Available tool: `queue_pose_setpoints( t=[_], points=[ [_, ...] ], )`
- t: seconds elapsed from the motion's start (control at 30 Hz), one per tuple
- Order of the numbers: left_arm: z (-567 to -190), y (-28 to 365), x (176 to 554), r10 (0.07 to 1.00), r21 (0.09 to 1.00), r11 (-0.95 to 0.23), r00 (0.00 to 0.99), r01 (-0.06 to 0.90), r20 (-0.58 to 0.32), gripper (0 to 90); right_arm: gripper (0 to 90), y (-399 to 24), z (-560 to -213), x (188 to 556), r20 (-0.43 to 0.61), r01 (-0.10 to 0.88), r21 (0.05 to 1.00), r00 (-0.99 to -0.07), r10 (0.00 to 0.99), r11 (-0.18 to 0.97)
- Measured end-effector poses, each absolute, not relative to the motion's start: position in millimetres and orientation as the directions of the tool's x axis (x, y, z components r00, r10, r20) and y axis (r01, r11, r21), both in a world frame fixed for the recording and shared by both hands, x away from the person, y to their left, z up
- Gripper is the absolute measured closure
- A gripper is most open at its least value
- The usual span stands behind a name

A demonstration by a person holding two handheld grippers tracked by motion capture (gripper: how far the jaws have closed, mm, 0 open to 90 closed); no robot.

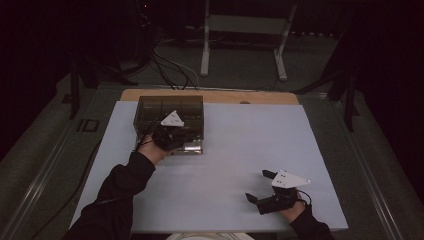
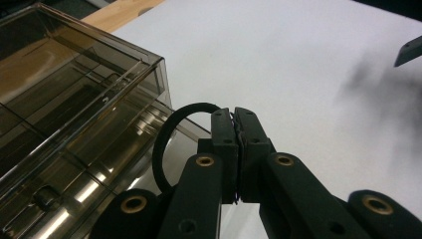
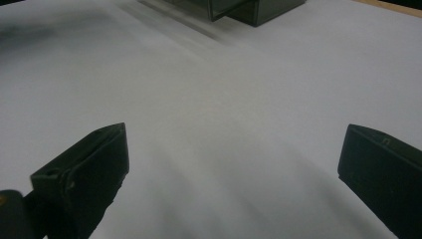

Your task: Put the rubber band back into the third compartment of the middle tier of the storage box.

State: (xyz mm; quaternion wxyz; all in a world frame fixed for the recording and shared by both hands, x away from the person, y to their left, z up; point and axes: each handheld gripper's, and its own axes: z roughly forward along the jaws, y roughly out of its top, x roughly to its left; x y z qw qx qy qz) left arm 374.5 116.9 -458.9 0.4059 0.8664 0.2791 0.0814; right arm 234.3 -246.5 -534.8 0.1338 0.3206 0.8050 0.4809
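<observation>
A: Status, L side?

B: My left gripper [image 2: 234, 119] has its jaws pressed together, pinching a black ring [image 2: 164, 139], thin, looks like a rubber band. It's right at the front edge of the smoked clear box [image 2: 79, 104], w/ the ring hanging over the box's lower tray.

A: And R?

B: My right gripper [image 1: 260, 186] has its jaws spread wide, nothing btwn them, low over the white sheet [image 3: 224, 99], well apart from the box [image 1: 170, 111] at far left.
</observation>
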Motion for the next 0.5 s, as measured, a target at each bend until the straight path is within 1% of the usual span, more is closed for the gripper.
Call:
queue_pose_setpoints(
  t=[0.27, 0.5],
  points=[
    [-469.6, 115.6, 381.1, 0.561, 0.734, -0.510, 0.821, 0.449, -0.112, 90.0, 0.0, -246.7, -535.0, 234.4, 0.093, 0.389, 0.859, -0.760, 0.644, 0.334],
    [-475.3, 113.7, 383.9, 0.566, 0.719, -0.521, 0.817, 0.460, -0.112, 90.0, 0.0, -246.9, -535.0, 234.4, 0.093, 0.389, 0.859, -0.759, 0.645, 0.333]
  ],
)
